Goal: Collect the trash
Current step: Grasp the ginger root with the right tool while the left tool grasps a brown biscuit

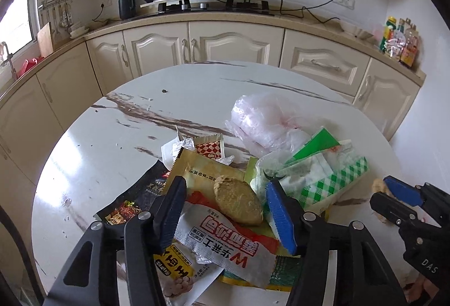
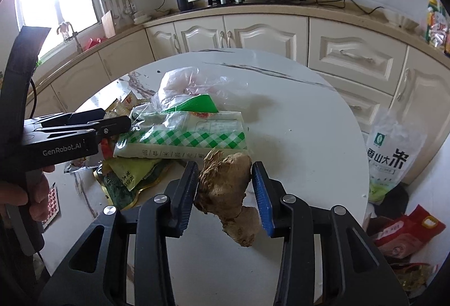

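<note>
A heap of trash lies on the round white marble-look worktop [image 1: 118,154]: snack wrappers, a checked green-and-white rice packet [image 2: 182,140], a crumpled clear plastic bag [image 1: 264,120] and a red-and-white sachet [image 1: 225,233].

The left gripper [image 1: 225,210] hangs over the near side of the heap with its fingers [image 1: 281,216] set partly apart, astride the wrappers. A flat brown biscuit-like piece [image 1: 239,202] (hard to name more exactly) lies on the gold wrapper [image 1: 202,171] between them, and neither finger touches it, so this gripper is released and carries nothing.

The right gripper [image 2: 225,193] is at the right edge of the heap, just beside the rice packet. Its fingers [image 2: 185,193] are clenched on a knobbly piece of ginger root [image 2: 227,193], the left finger against the root's flank and the right finger against its upper lobe. The lower end of the root sticks out below the fingers, toward the camera. Whether the ginger rests on the worktop or is raised off it cannot be told from either view.

Beyond the worktop's right edge a white rice bag [image 2: 391,157] stands on the floor.
</note>
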